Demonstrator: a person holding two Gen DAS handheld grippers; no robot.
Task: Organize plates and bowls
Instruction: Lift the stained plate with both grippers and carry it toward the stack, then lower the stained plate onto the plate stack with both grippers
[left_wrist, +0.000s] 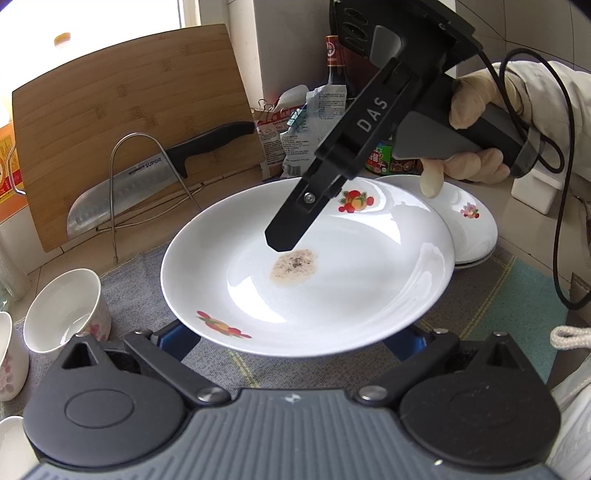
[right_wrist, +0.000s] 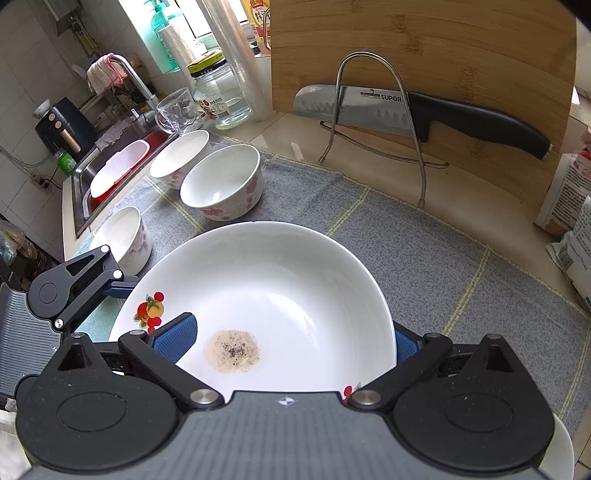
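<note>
Left wrist view first: a large white plate (left_wrist: 332, 295) with fruit prints, raised a little over the grey cloth (left_wrist: 236, 369), carrying only a brownish speckled smear (left_wrist: 294, 265) in its middle. Left gripper (left_wrist: 288, 338) with fingers spread wide, both blue pads under the near rim, not pressed together on it. Right gripper (left_wrist: 286, 236) reaching down from the upper right, tip just above the smear. Behind the plate's right edge, a stack of smaller plates (left_wrist: 472, 225); at the left, a flowered bowl (left_wrist: 66, 310), empty-looking. Right wrist view next: same plate close below the camera, right fingers also wide apart, one pad over the inner surface beside the smear, the other behind the rim. Beyond, two more flowered bowls (right_wrist: 181, 155), open side up, near the sink (right_wrist: 79, 184).
</note>
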